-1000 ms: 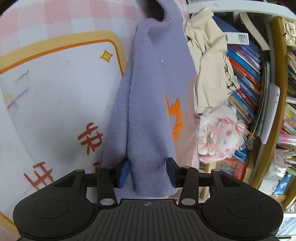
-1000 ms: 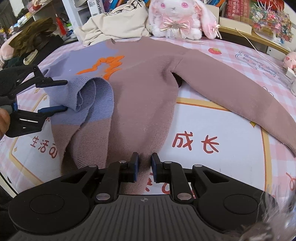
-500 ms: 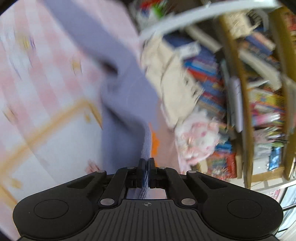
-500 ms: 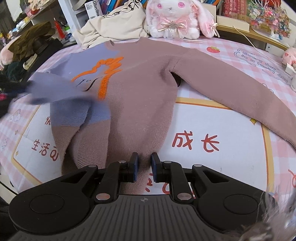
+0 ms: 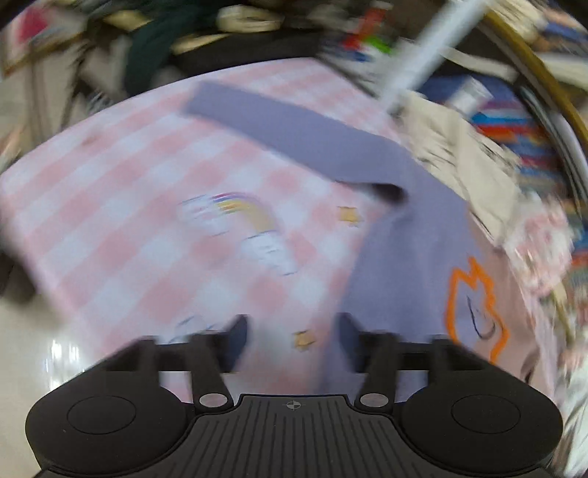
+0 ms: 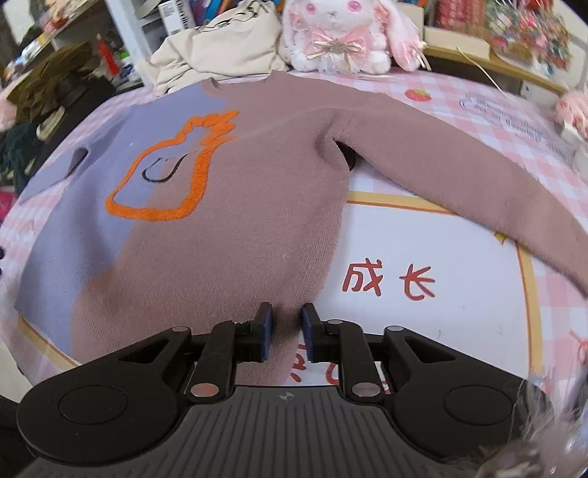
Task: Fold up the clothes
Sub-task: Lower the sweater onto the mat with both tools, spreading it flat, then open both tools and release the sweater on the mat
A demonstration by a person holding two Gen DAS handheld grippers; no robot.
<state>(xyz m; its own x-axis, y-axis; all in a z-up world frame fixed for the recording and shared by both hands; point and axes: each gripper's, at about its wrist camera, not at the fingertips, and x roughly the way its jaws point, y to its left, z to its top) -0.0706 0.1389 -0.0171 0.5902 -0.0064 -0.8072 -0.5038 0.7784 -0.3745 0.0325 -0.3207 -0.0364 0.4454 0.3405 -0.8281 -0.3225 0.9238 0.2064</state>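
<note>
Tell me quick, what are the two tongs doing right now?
Left tongs: open, holding nothing, above the tablecloth.
Right tongs: nearly closed on the sweater hem; a firm pinch cannot be told.

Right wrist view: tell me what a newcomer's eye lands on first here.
The two-tone sweater, lilac on one side and dusty brown on the other, lies spread flat across the pink checked tablecloth, with an orange outlined figure on its chest. Behind its collar sits a white and pink plush bunny. Nearest the camera, the right tool stands at the sweater's hem.
</note>
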